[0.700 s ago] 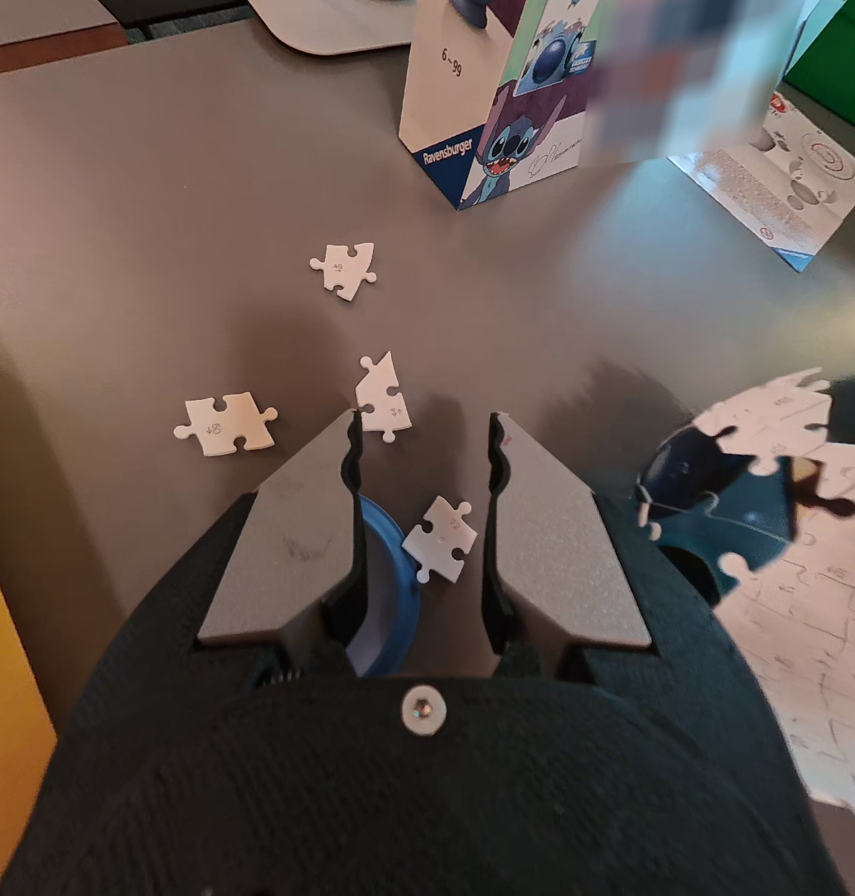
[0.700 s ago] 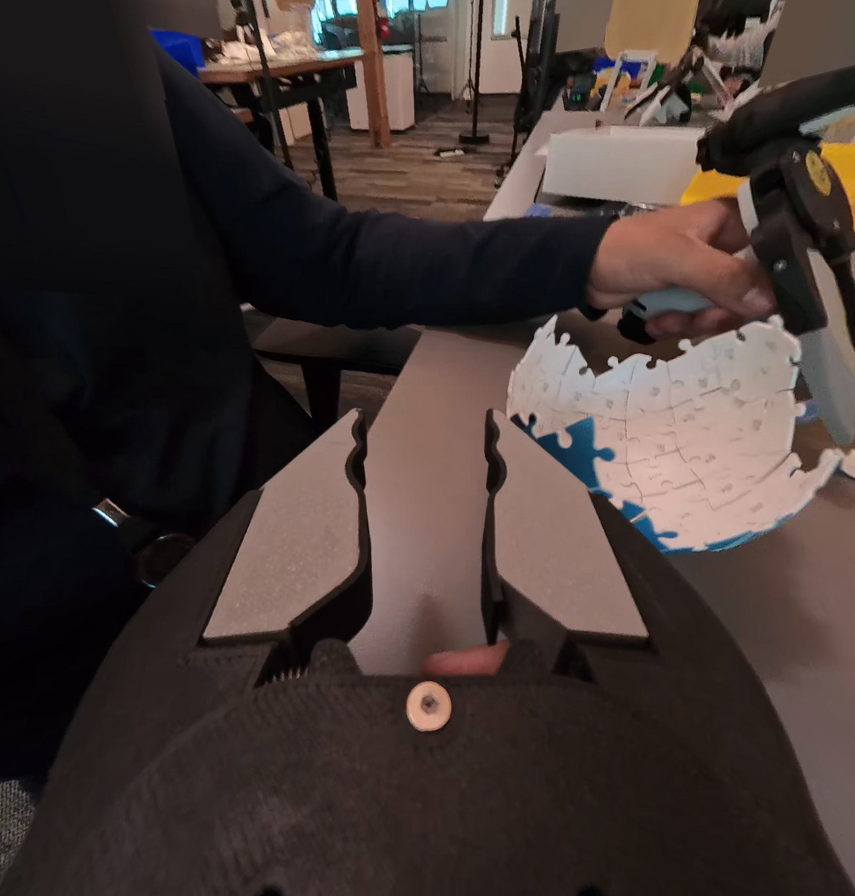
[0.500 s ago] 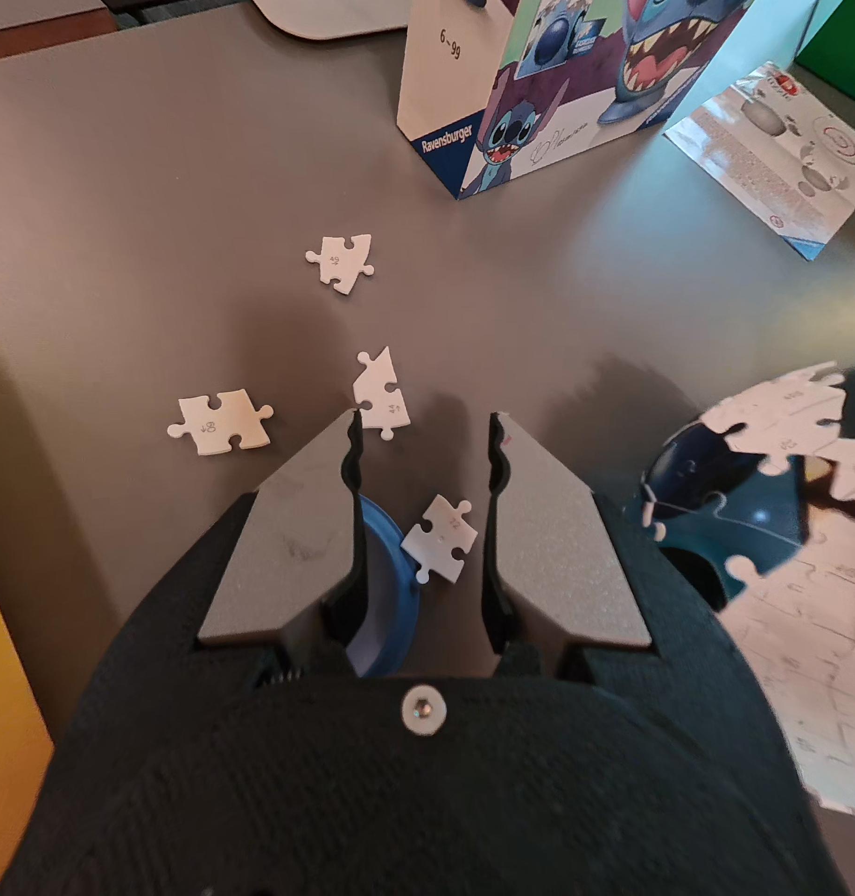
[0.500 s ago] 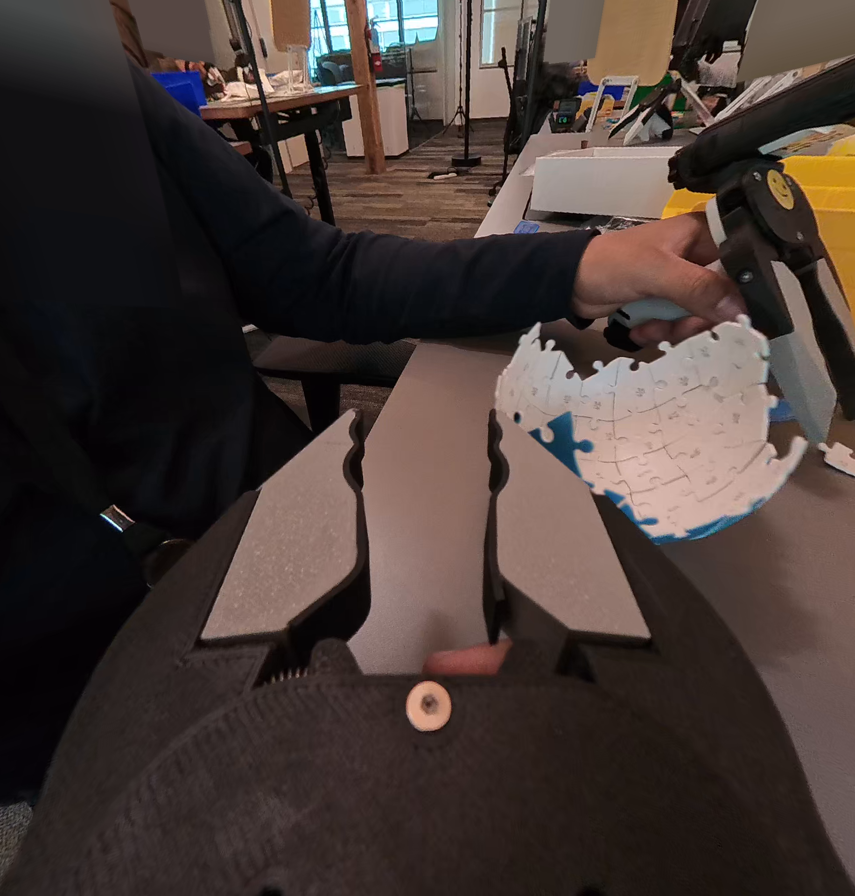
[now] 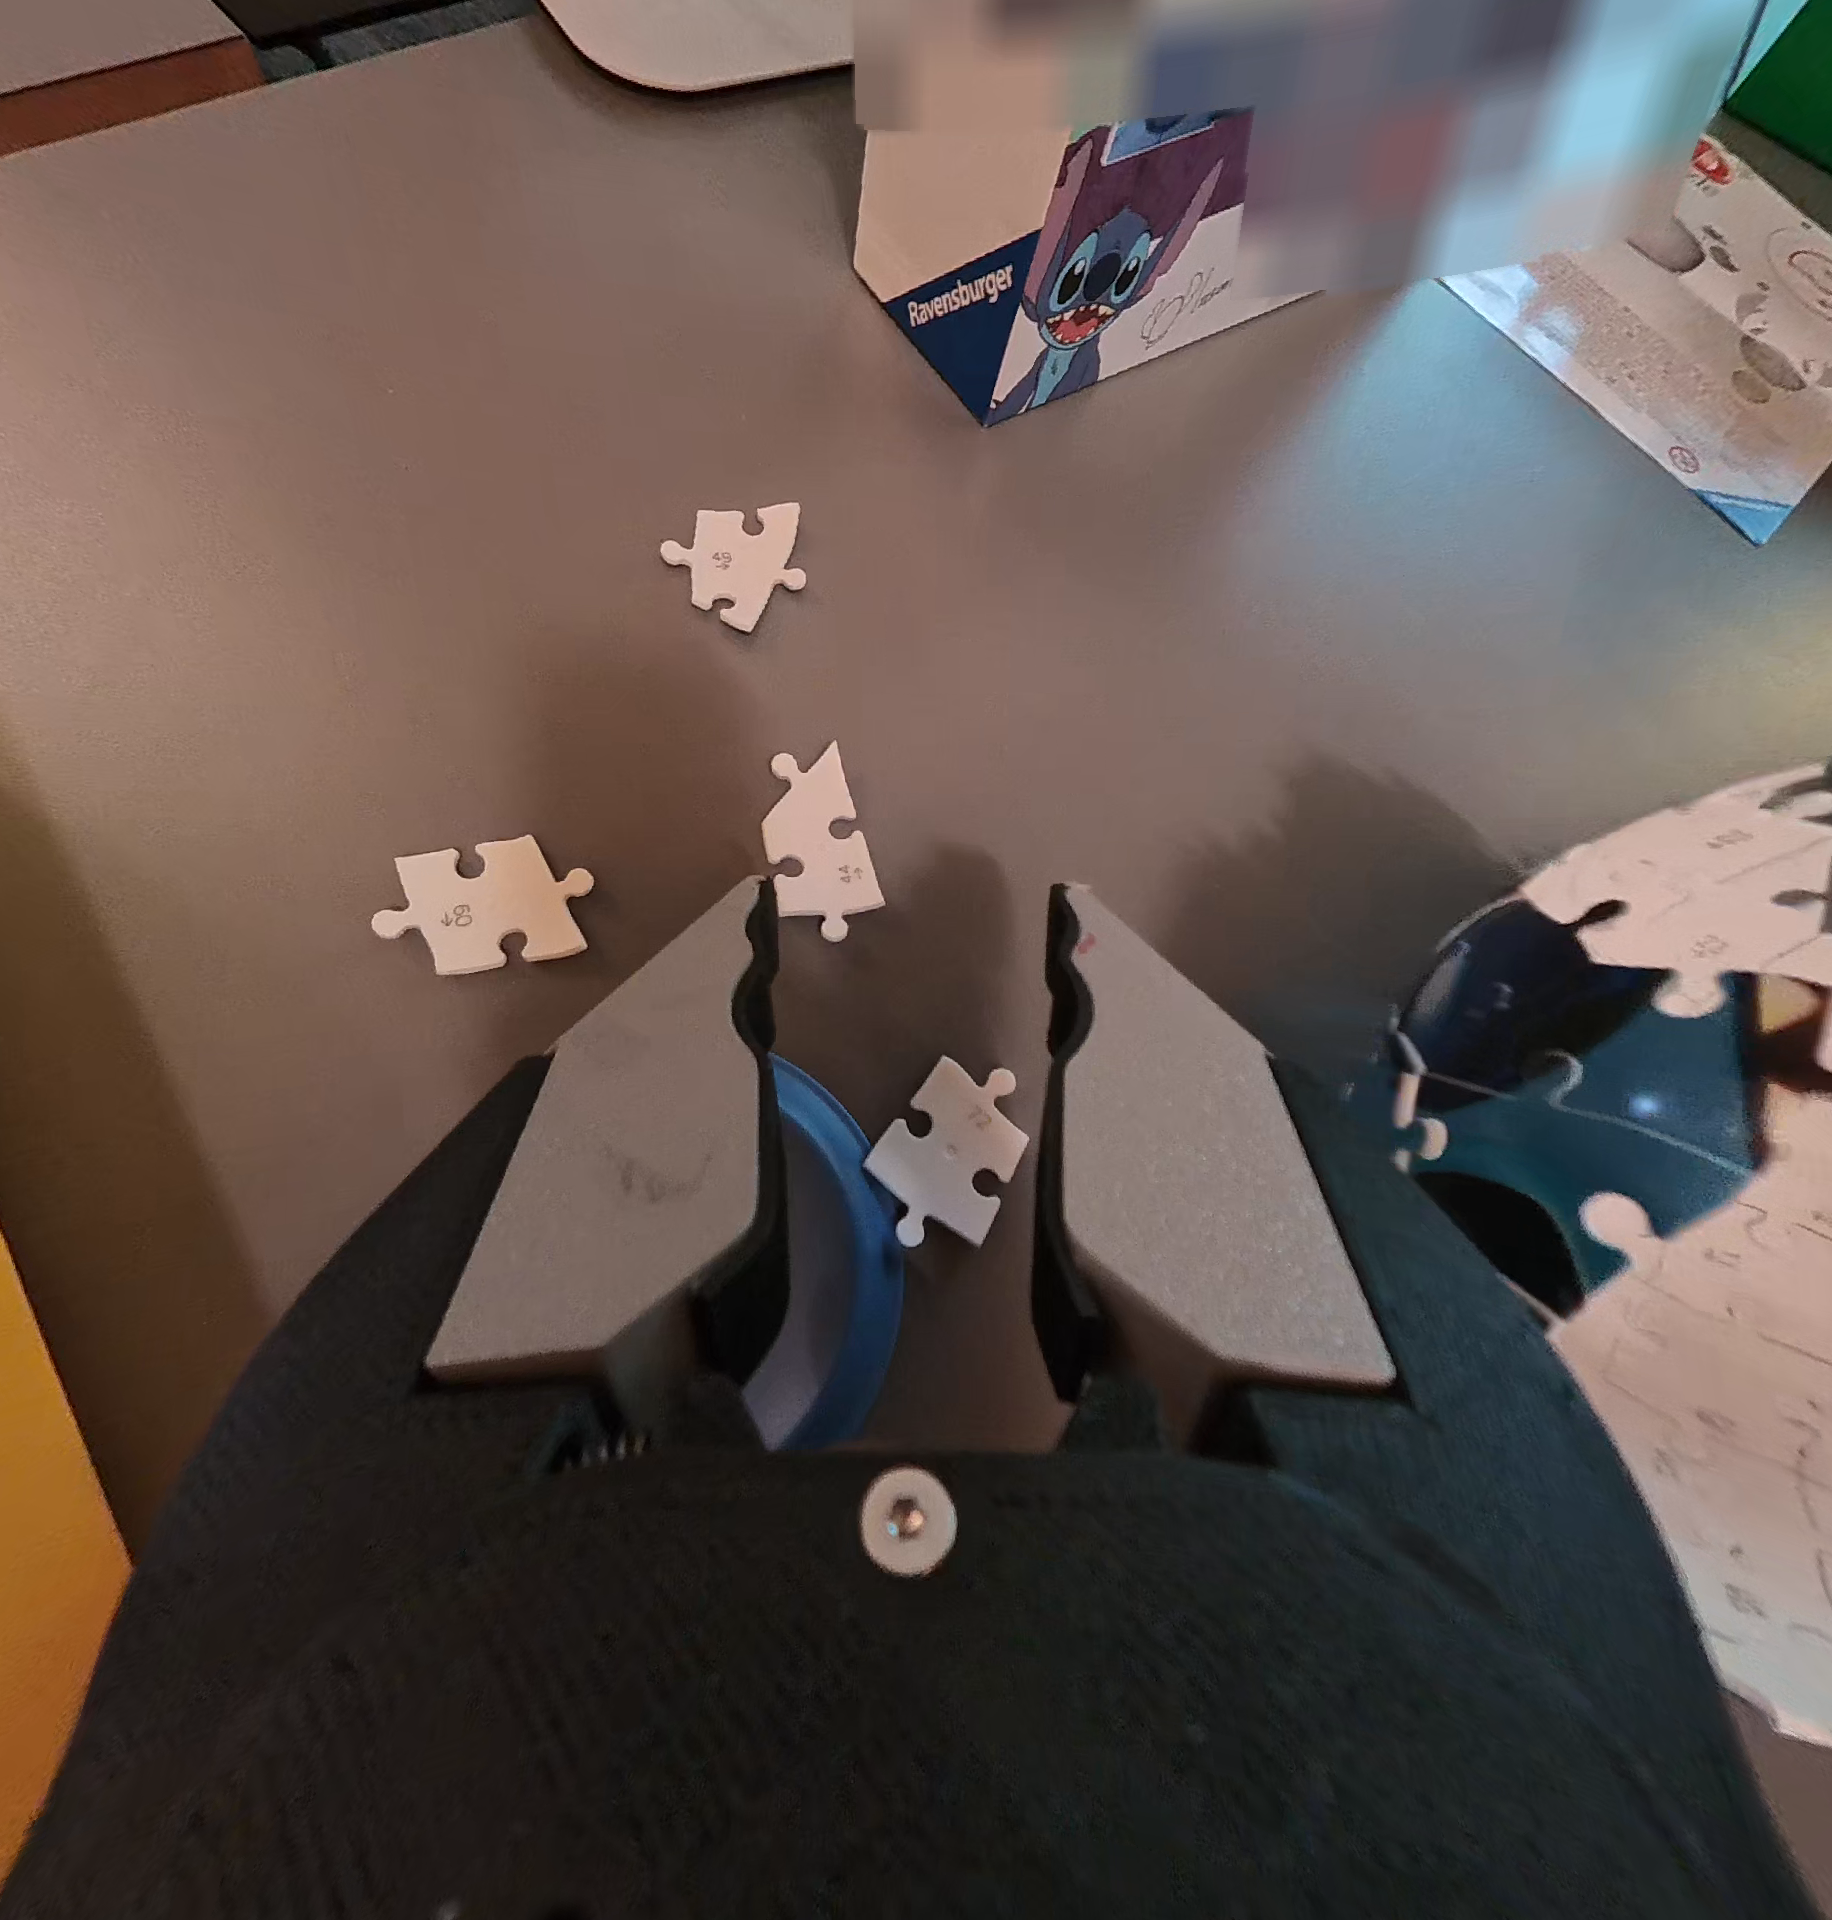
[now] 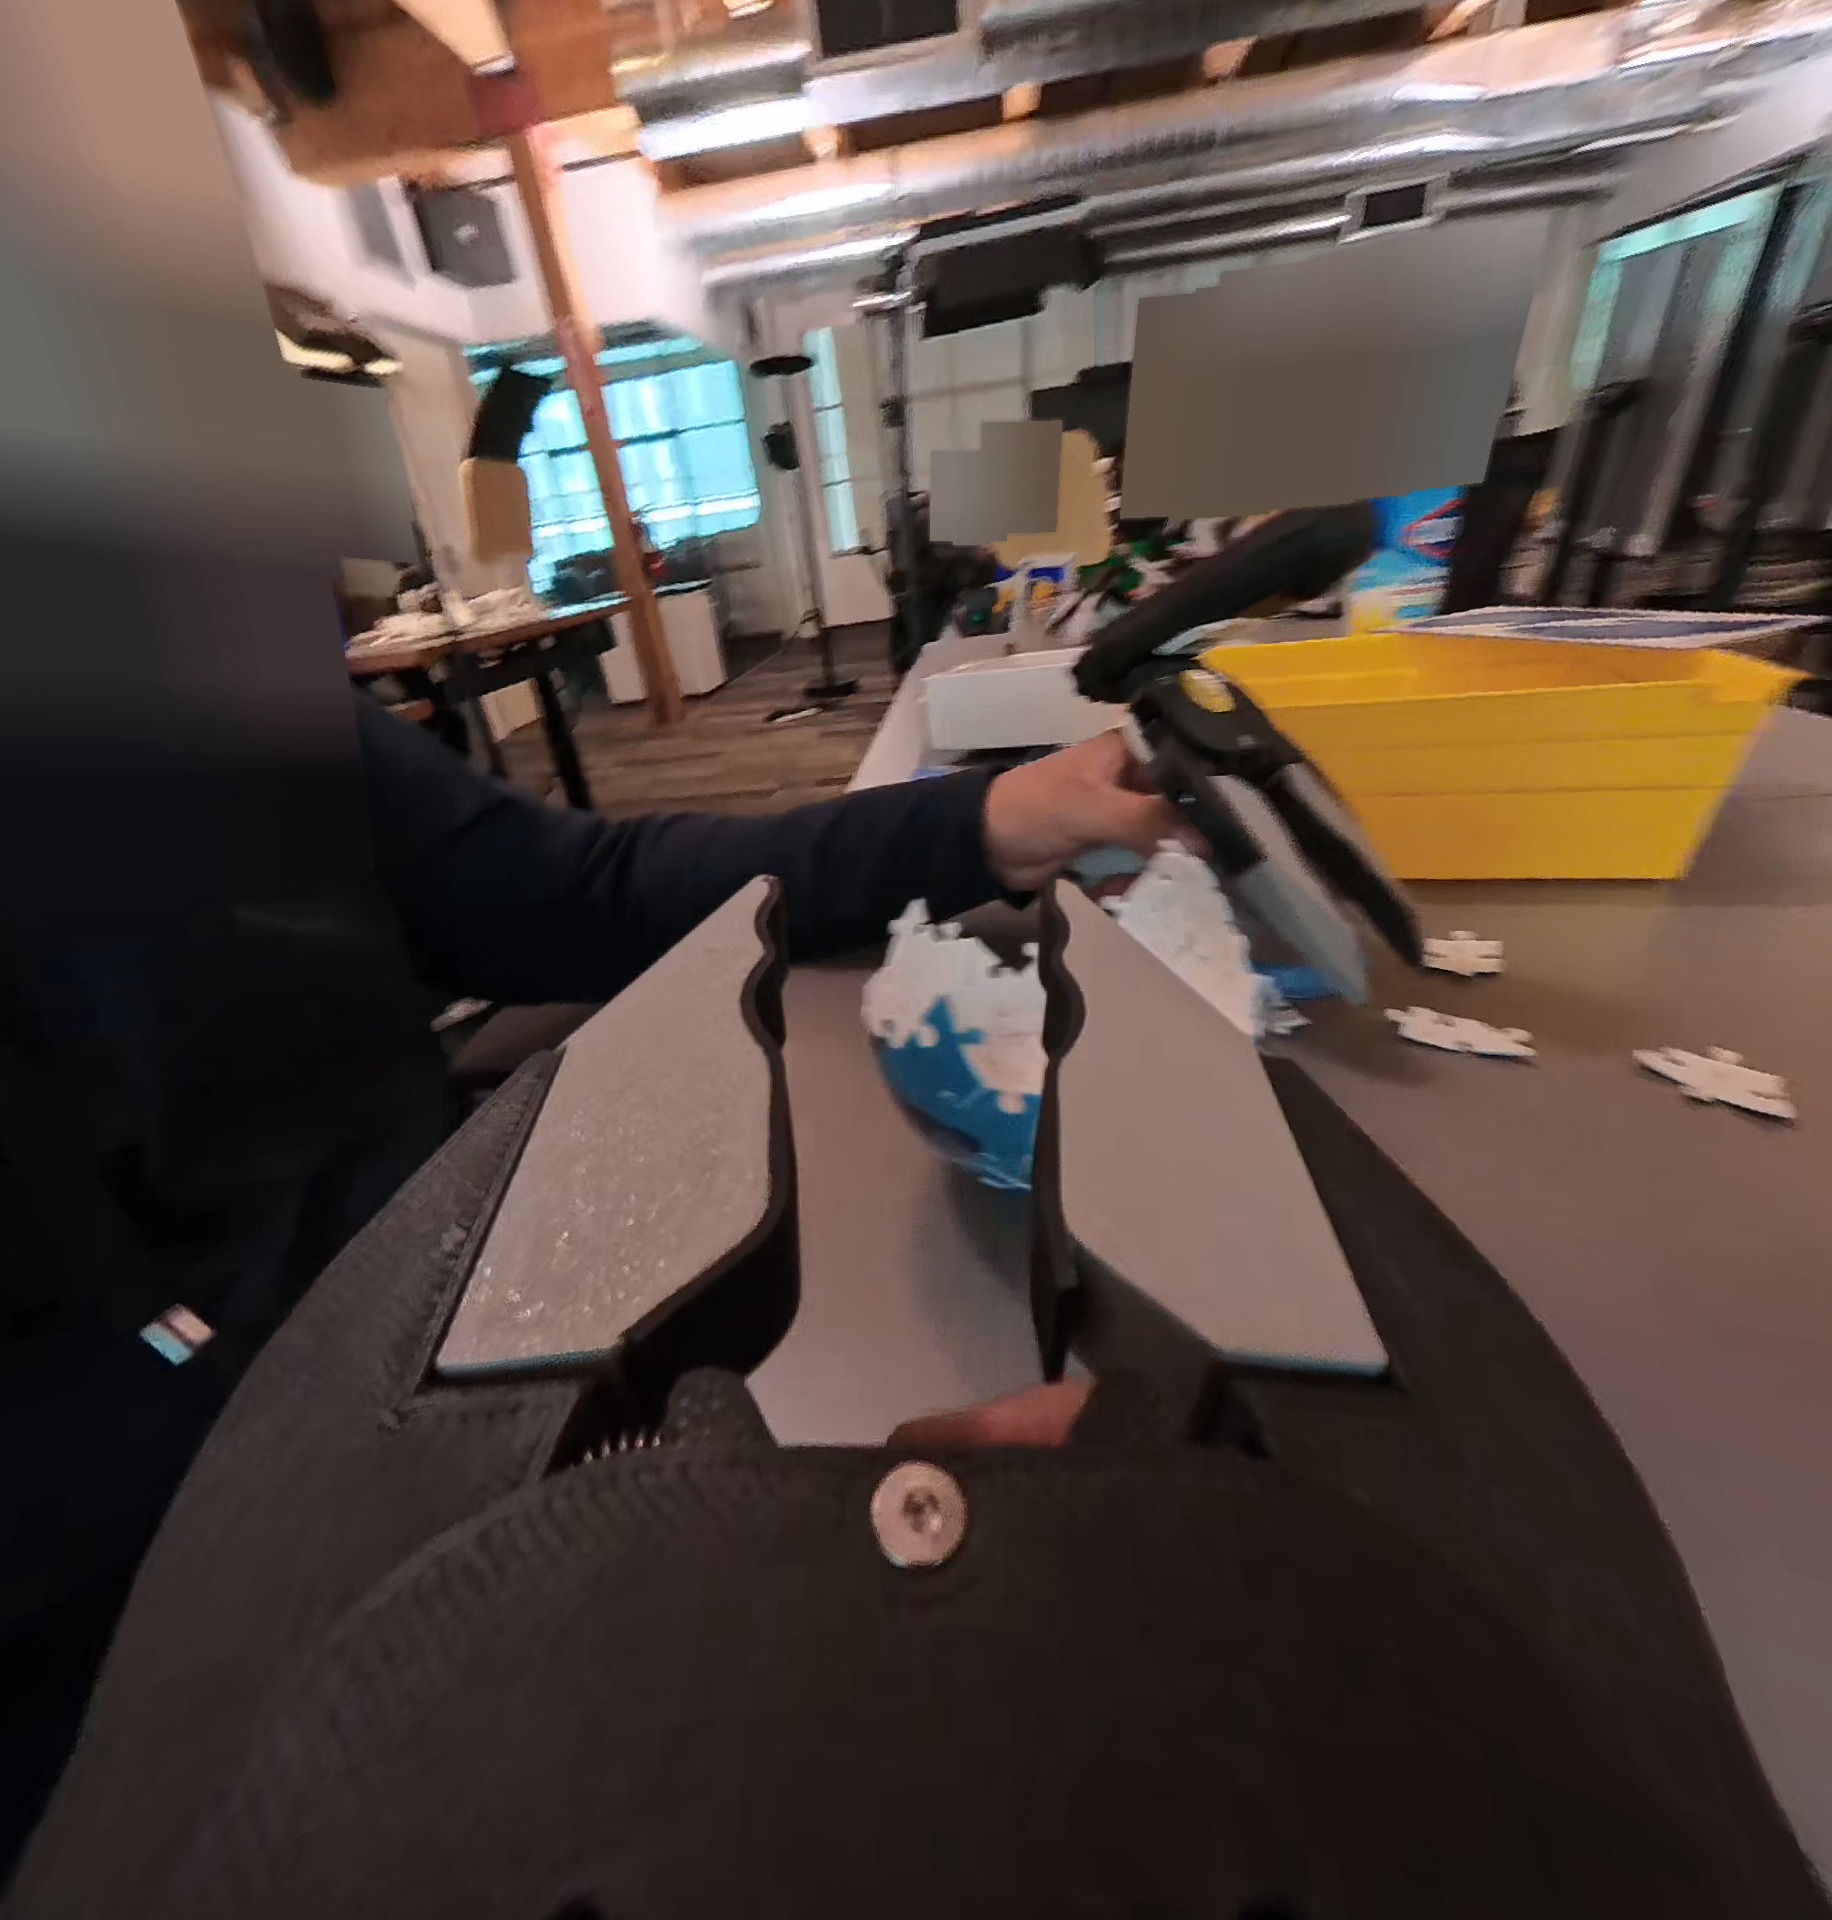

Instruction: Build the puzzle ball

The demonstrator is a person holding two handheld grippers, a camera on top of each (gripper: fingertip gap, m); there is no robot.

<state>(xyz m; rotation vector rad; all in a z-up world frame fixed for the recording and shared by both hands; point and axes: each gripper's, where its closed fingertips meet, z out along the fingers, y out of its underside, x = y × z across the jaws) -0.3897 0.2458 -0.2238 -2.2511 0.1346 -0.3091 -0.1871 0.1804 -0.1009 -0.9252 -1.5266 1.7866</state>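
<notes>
On the grey table [image 5: 268, 416], four loose white puzzle pieces can be counted from the left wrist view: one far out [image 5: 735, 564], one off to the left [image 5: 481, 904], one just past the left gripper [image 5: 912, 904]'s fingertips [image 5: 824, 844], and one lying between its fingers [image 5: 950, 1148], propped on the rim of a blue ring [image 5: 850, 1174] that's mostly hidden by the left finger. Both jaws are held apart with nothing gripped, and the same goes for the right gripper [image 6: 912, 914]. The half-built puzzle ball [image 5: 1670, 1195] is seen as an open shell at the right edge, cut off by the frame; in the right wrist view the puzzle ball [image 6: 959, 1049] is partly covered by that gripper's right finger, and what's holding it up can't be made out. One puzzle box [image 5: 1057, 270] is stood at the back, partly blurred over, with one instruction leaflet [image 5: 1670, 343] beside it. One yellow bin [image 6: 1494, 748] is sat further off, contents not visible. Only three loose pieces [image 6: 1463, 1031] are caught there, fairly blurry.
</notes>
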